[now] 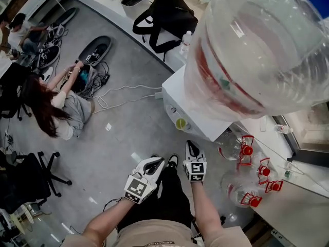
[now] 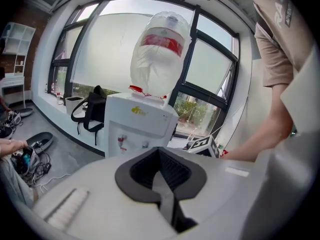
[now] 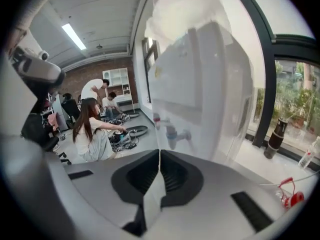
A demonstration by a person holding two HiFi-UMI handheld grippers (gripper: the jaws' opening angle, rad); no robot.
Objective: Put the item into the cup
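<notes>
No cup and no loose item show in any view. My left gripper (image 1: 156,162) hangs low in front of my legs, shut, with nothing between its jaws (image 2: 160,150). Beside it my right gripper (image 1: 191,146) is also shut and empty (image 3: 159,152). Both point toward a white water dispenser (image 1: 191,113) that carries a large clear bottle (image 1: 257,50) with a red label. In the left gripper view the dispenser (image 2: 136,129) stands ahead with its two taps facing me. It fills the right gripper view (image 3: 200,84) at close range.
Several empty water bottles with red caps (image 1: 242,151) lie to the right of the dispenser. A black bag (image 1: 165,15) sits on the window ledge behind it. A person (image 1: 61,107) sits on the floor at left among cables (image 1: 123,94). An office chair (image 1: 25,179) stands lower left.
</notes>
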